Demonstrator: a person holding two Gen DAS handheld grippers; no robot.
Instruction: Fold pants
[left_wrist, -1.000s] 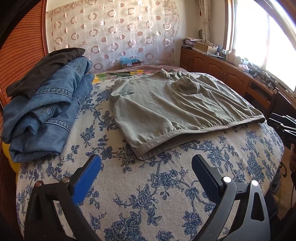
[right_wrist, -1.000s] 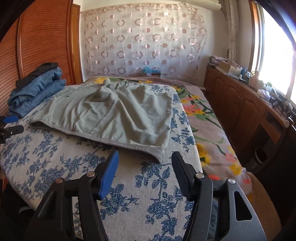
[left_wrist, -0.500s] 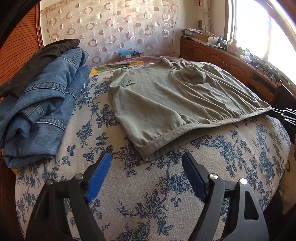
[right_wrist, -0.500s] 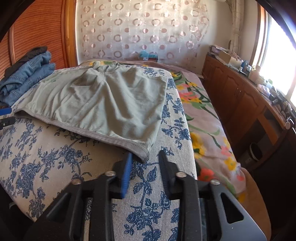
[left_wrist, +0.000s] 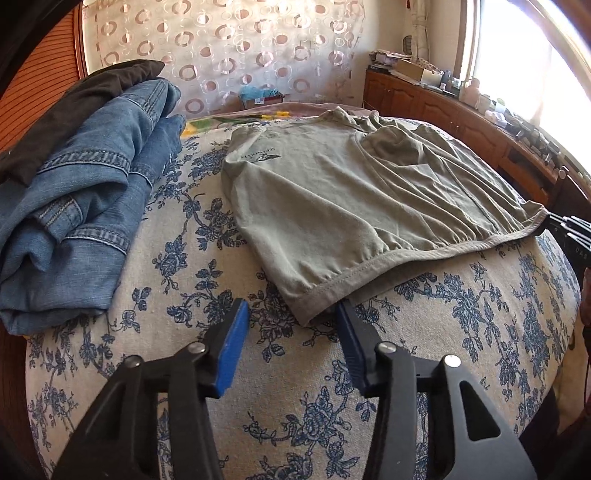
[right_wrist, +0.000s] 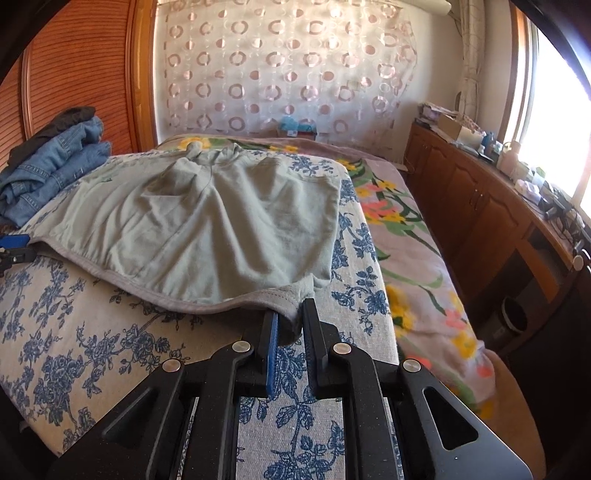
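Grey-green shorts (left_wrist: 354, 195) lie spread flat on the blue-flowered bed cover (left_wrist: 221, 295), waistband toward me. My left gripper (left_wrist: 291, 310) is open, its blue pads either side of the waistband's left corner (left_wrist: 306, 314), which reaches the right finger. In the right wrist view the shorts (right_wrist: 207, 229) lie ahead. My right gripper (right_wrist: 290, 317) is closed on the waistband's right corner (right_wrist: 291, 306), which bunches between the pads. The left gripper's tip (right_wrist: 14, 247) shows at that view's left edge.
A stack of folded blue jeans with a dark garment on top (left_wrist: 81, 184) sits at the left of the bed. A floral blanket (right_wrist: 413, 266) covers the bed's right part. A wooden cabinet (right_wrist: 498, 221) with clutter runs under the window.
Both grippers moved forward to the waistband. The right gripper narrowed and closed on the right corner. The left gripper narrowed somewhat and reached the left corner.
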